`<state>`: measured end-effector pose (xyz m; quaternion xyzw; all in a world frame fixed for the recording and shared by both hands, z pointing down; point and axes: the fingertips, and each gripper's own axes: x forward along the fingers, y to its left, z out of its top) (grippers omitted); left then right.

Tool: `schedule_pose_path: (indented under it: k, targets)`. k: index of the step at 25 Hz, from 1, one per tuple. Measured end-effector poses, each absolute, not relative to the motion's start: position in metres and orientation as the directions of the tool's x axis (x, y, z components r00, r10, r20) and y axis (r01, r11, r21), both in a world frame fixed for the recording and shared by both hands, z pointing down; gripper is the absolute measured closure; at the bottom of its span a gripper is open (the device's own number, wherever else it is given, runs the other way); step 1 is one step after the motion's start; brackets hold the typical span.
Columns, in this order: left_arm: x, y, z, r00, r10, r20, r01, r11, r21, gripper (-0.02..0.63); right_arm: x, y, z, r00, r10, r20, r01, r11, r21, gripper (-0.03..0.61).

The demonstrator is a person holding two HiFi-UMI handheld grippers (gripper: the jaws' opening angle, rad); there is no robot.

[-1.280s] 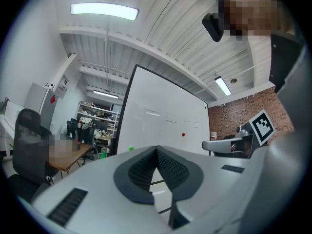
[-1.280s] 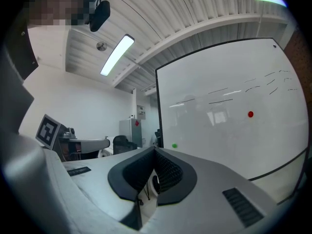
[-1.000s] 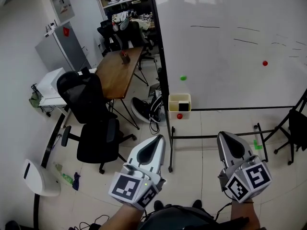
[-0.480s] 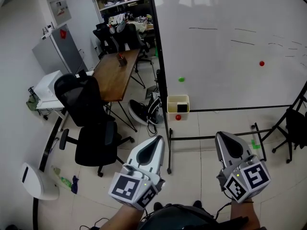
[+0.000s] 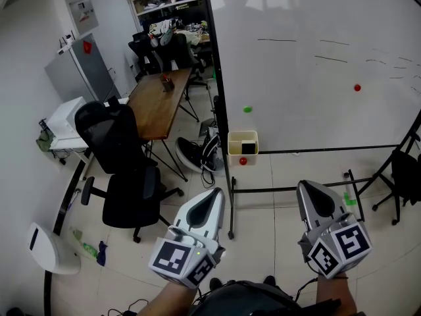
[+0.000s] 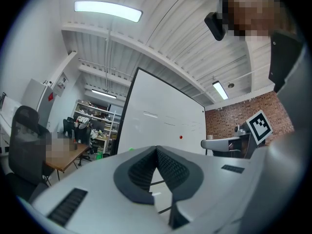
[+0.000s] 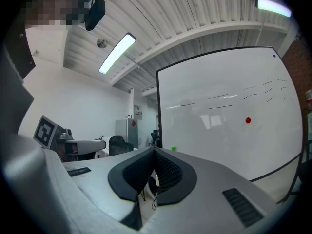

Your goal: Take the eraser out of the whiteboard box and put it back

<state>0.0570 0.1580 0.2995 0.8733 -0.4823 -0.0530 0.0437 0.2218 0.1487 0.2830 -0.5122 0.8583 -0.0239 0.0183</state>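
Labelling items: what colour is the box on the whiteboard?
Cream-yellow; the box shows best in the head view.

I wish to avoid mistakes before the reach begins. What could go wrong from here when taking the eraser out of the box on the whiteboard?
1. The right hand-held gripper and the left hand-held gripper are shut; if not opened, they may push the eraser instead of gripping it.
2. The box is narrow; jaws could knock its wall or the red magnet.
3. The stand bar on the floor could trip the person.
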Motion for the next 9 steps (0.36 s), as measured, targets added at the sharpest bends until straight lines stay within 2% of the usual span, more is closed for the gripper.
schedule_pose_path:
  k: [9]
  targets:
    - [0.058, 0.171, 0.296, 0.53, -0.846, -0.049, -0.837, -0.532, 0.131, 0.586, 0.223, 0.162, 0.28, -0.471, -0.882, -0.001, -0.881, 0.471, -0.052, 0.554]
